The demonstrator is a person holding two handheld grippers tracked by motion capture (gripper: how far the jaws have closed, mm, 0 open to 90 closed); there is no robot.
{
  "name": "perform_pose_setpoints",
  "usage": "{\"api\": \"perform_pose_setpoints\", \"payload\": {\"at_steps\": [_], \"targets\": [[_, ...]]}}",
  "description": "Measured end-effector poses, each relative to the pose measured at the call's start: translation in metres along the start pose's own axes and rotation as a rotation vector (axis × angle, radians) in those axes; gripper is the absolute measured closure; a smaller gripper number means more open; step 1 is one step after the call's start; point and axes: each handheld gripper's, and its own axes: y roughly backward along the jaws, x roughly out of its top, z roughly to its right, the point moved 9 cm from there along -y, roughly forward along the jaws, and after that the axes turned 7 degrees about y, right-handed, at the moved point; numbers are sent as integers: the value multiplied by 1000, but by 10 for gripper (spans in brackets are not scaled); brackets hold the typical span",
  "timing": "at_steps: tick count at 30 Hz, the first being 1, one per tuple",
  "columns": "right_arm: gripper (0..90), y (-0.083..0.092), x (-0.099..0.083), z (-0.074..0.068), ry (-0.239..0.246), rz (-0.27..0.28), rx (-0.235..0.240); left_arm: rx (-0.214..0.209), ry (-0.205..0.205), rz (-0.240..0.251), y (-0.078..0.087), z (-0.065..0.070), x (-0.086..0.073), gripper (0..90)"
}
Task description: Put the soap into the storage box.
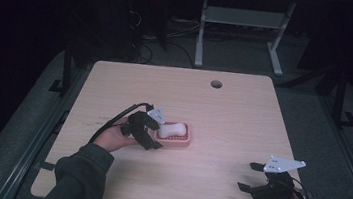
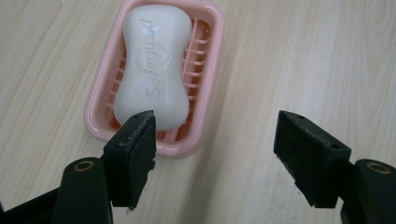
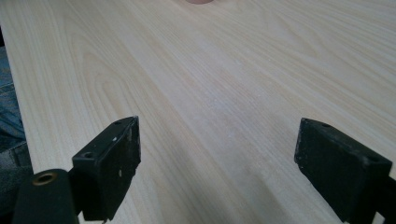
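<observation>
A white bar of soap (image 2: 154, 79) lies in a pink ribbed soap dish (image 2: 205, 93) on the wooden table (image 1: 232, 126). In the high view the soap (image 1: 173, 129) and dish (image 1: 184, 141) sit left of the table's centre. My left gripper (image 2: 215, 154) hovers just off the dish's near end, jaws wide apart with nothing between them; one pad overlaps the soap's end in its view. In the high view this left gripper (image 1: 153, 129) is at the dish's left side. My right gripper (image 3: 217, 168) stands open over bare wood; from above, the right gripper (image 1: 250, 176) is near the front right edge.
A round cable hole (image 1: 216, 84) is in the table's far edge. Behind the table stands a grey desk frame (image 1: 240, 31) on a dark floor. The pink dish's edge (image 3: 200, 1) peeks in at the top of the right gripper view.
</observation>
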Motion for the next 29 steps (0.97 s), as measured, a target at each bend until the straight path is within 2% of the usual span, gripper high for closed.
{"api": "perform_pose_setpoints", "payload": {"at_steps": [7,8,16,19,23,26,28,29], "targets": [[142,1,-1,1,-7,-4,-4,17,0,-2,3,4,-14,292],[142,1,-1,1,-7,-3,-5,17,15,2,4,5,-19,291],[142,1,-2,2,-9,-9,-13,40,36,18,8,11,-42,284],[141,1,-2,2,-10,-9,-15,43,38,16,12,17,-55,281],[142,1,-2,1,-16,-12,-17,39,54,30,14,22,-63,280],[142,1,-1,1,-12,-11,-19,44,45,31,16,28,-73,276],[142,1,-2,0,-13,-14,-22,49,44,33,17,36,-86,272],[142,1,-2,1,-13,-16,-23,49,44,33,17,36,-86,271]]}}
